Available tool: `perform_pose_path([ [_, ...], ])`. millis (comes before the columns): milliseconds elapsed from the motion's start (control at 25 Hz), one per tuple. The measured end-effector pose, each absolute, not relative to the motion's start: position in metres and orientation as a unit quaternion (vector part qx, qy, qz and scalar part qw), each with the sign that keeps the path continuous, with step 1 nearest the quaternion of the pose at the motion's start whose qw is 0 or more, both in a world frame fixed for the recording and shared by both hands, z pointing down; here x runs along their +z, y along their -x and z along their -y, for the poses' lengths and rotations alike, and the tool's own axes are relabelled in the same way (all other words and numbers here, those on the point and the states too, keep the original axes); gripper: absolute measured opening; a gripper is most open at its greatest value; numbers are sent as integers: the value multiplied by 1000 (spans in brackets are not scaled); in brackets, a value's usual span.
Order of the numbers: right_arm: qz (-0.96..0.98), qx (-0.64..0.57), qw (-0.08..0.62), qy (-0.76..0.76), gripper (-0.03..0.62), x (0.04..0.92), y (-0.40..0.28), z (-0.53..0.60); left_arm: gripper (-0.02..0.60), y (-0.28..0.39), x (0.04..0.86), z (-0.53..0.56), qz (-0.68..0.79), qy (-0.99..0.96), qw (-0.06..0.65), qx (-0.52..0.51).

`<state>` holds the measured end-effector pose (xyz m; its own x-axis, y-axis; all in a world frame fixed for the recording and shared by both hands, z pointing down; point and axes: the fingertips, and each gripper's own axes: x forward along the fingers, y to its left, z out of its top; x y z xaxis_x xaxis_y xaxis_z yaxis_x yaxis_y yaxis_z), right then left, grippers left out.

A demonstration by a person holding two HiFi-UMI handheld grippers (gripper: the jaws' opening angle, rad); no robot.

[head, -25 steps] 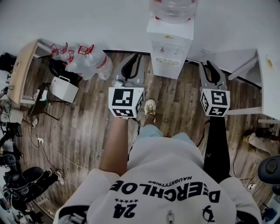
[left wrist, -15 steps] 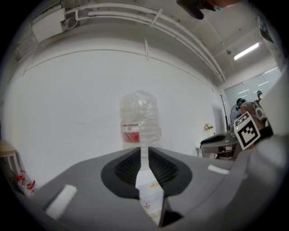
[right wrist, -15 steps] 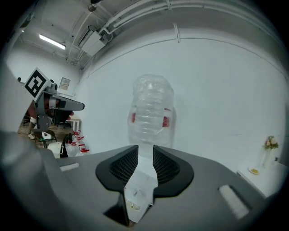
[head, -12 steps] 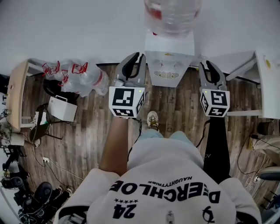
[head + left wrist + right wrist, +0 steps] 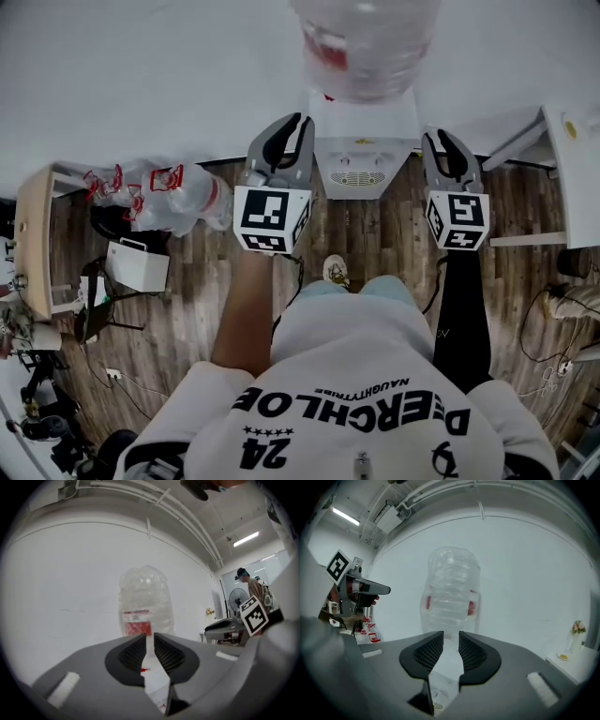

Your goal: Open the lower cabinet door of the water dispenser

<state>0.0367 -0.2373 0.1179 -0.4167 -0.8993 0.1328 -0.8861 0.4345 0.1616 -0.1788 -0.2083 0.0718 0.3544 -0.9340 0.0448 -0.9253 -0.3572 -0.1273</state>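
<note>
Approach looks to be the step in hand: the water dispenser (image 5: 364, 141) stands against the white wall (image 5: 141, 75) just ahead of the person (image 5: 356, 375). The left gripper (image 5: 284, 131) is beside it on one side and the right gripper (image 5: 448, 141) on the other, each aimed at its upper part with jaws a narrow gap apart on nothing, so doing it well probably means lowering one gripper down the front to the lower cabinet door, which no view shows plainly, and meeting its free edge squarely before pulling. The dispenser stands upright, long axis vertical, bottle (image 5: 366, 37) on top, its vent grille (image 5: 361, 178) facing the person.
</note>
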Motion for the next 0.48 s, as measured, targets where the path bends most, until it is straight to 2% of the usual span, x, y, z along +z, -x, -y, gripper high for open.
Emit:
perform_pose_path([
  [480, 829, -25, 103, -549, 83, 123, -35, 261, 55, 191, 79, 237, -552, 831, 39, -58],
])
